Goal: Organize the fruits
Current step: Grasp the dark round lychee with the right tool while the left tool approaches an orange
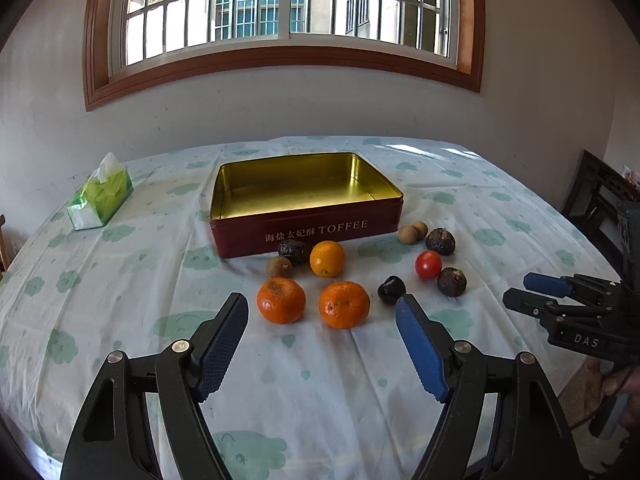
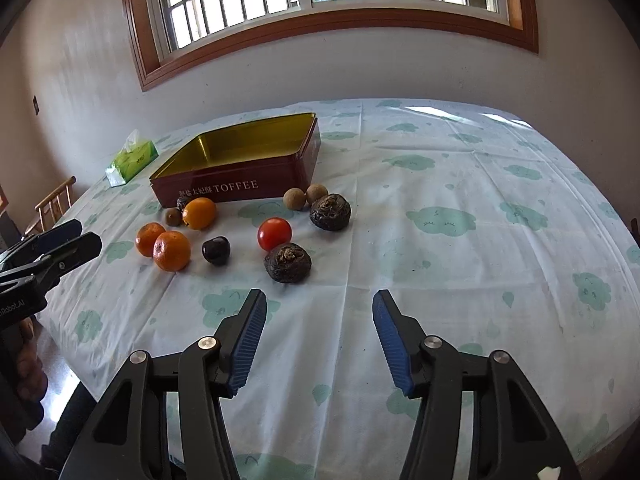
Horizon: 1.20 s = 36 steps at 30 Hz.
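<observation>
An open red TOFFEE tin [image 1: 308, 236] [image 2: 240, 192] with a gold inside stands empty on the table. In front of it lie loose fruits: two tangerines [image 1: 281, 300] [image 1: 344, 305] [image 2: 172, 251], an orange [image 1: 327, 258] [image 2: 199, 213], a cherry tomato [image 1: 428, 264] [image 2: 274, 233], a dark cherry [image 1: 391, 289] [image 2: 216, 250], dark water chestnuts [image 1: 451, 281] [image 2: 288, 262] [image 2: 330, 211] and longans [image 1: 412, 233] [image 2: 305, 197]. My left gripper [image 1: 322, 318] is open just short of the tangerines. My right gripper [image 2: 320, 312] is open, short of a water chestnut, and empty.
A green tissue pack [image 1: 100, 194] [image 2: 132, 160] lies at the far left. The table wears a white cloth with green clouds [image 2: 460, 220]. A wooden chair [image 2: 54, 200] stands at the left, dark furniture [image 1: 592, 196] at the right. A barred window is behind.
</observation>
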Each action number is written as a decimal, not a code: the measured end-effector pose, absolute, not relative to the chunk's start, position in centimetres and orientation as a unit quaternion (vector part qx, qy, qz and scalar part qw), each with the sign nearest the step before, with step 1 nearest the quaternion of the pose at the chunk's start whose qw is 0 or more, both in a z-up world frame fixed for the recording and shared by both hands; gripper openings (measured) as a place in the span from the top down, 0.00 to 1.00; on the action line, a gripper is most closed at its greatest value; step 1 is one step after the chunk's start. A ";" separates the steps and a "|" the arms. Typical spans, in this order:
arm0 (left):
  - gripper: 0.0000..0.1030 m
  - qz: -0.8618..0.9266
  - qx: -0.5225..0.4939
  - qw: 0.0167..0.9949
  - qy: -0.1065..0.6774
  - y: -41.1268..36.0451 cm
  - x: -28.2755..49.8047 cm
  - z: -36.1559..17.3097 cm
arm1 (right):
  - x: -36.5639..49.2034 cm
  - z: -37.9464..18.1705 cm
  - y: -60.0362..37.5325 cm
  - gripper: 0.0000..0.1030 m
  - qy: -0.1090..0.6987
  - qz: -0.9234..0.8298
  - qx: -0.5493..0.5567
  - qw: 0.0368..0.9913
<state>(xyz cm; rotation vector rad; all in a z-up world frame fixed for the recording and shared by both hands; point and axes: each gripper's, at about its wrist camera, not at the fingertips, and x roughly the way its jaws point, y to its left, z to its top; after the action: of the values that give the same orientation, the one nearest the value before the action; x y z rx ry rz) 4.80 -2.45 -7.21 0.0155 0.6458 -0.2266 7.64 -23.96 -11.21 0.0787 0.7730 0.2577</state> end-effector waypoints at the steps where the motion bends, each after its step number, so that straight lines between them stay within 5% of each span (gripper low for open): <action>1: 0.29 -0.115 0.007 0.940 0.320 -2.6 5.1 -7.4 | 8.3 -11.4 -23.7 0.57 0.380 0.134 0.033 0.915; 12: 0.29 -0.145 0.047 0.929 0.337 -3.4 6.2 -8.4 | 13.9 -13.4 -20.7 0.56 0.424 0.196 -0.032 0.884; 18: 0.29 -0.174 0.048 0.921 0.345 -3.8 7.9 -8.5 | 14.1 -13.4 -19.8 0.69 0.412 0.203 -0.064 0.886; 25: 0.29 -0.230 0.073 0.903 0.355 -4.8 10.6 -8.8 | 14.6 -13.3 -23.8 0.69 0.399 0.159 0.041 0.902; 31: 0.29 -0.296 0.105 0.865 0.391 -5.3 13.2 -10.2 | 14.5 -13.2 -22.9 0.69 0.394 0.164 0.018 0.904; 36: 0.45 -0.322 0.127 0.839 0.419 -5.4 14.8 -11.5 | 14.9 -13.5 -23.6 0.69 0.402 0.166 0.042 0.900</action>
<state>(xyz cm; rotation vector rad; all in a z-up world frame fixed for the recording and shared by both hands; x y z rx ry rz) 14.77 -5.44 -11.54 0.2691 0.8853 -0.6817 14.88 -23.55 -13.51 0.0871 0.8316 0.3432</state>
